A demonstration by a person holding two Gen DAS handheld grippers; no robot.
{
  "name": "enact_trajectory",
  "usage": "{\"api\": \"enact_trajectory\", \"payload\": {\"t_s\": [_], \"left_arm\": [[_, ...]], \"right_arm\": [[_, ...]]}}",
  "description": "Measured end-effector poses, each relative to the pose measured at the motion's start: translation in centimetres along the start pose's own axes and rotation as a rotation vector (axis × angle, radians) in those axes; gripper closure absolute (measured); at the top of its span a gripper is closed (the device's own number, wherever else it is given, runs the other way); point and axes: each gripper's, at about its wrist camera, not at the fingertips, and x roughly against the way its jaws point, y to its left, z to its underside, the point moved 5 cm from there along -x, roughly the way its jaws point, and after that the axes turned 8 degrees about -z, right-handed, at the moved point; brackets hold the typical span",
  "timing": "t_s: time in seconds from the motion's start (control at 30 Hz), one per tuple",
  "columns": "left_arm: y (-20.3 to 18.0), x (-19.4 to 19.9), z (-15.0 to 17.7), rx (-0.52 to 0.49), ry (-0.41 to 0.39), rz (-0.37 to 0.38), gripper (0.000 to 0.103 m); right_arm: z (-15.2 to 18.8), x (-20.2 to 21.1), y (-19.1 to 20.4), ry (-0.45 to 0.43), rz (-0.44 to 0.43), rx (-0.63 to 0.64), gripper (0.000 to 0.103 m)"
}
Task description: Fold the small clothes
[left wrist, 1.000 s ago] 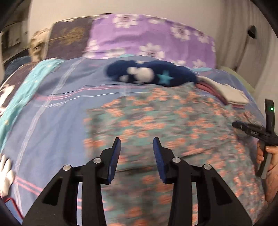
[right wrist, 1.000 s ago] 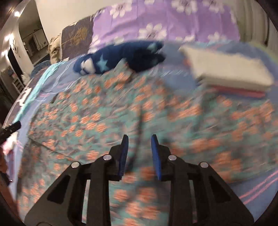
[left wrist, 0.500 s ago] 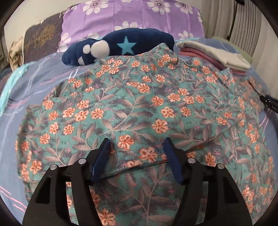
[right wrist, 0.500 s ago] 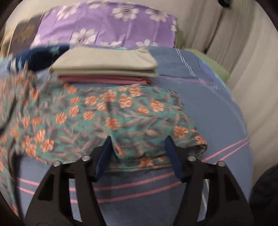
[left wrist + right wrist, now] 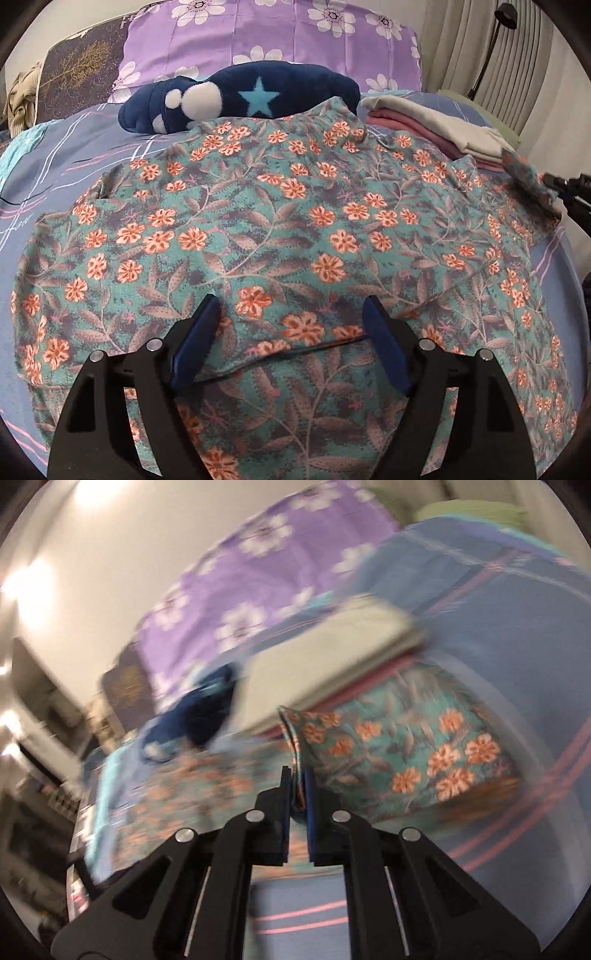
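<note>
A teal floral garment with orange flowers lies spread over the bed. My left gripper is open, its blue pads straddling a fold of the cloth near its near edge, resting on or just above it. My right gripper is shut on the garment's right edge and lifts it, so the cloth stands up from the sheet. The right gripper's tip also shows at the far right of the left wrist view, holding that raised corner. The right wrist view is blurred.
A navy plush toy with a blue star lies behind the garment. A stack of folded cream and pink clothes sits at the back right, close to the lifted edge. A purple flowered pillow is behind. Blue striped sheet surrounds.
My right gripper has shut on the garment's right edge and lifted it, tilting as it moves. My left gripper opened wider and stays over the near fold.
</note>
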Motion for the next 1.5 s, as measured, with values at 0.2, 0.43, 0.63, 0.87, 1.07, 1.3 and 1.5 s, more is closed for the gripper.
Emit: {"api": "enact_trajectory", "payload": {"t_s": [0.2, 0.43, 0.63, 0.87, 1.07, 1.3, 1.5], "left_arm": [[0.7, 0.3, 0.0, 0.044, -0.013, 0.055, 0.023], [1.5, 0.6, -0.1, 0.1, -0.024, 0.125, 0.023], [1.7, 1.7, -1.2, 0.212, 0.014, 0.231, 0.042], [-3.9, 1.9, -5.3, 0.137, 0.074, 0.313, 0.044], [-8.1, -2.8, -6.4, 0.158, 0.208, 0.331, 0.073], [-8.8, -0.4, -9.2, 0.1, 0.102, 0.274, 0.101], [-4.7, 4.1, -13.1, 0.102, -0.021, 0.178, 0.101]], "right_arm": [[4.0, -5.8, 10.7, 0.116, -0.18, 0.161, 0.096], [11.4, -12.9, 12.3, 0.328, -0.131, 0.258, 0.096], [13.3, -12.6, 10.6, 0.331, -0.16, 0.229, 0.096], [12.5, -10.6, 11.4, 0.291, -0.17, 0.305, 0.096], [12.6, -9.9, 11.8, 0.272, -0.177, 0.352, 0.096], [12.0, -8.7, 11.7, 0.269, -0.242, 0.35, 0.089], [11.8, -10.5, 8.0, 0.328, -0.091, 0.252, 0.09]]}}
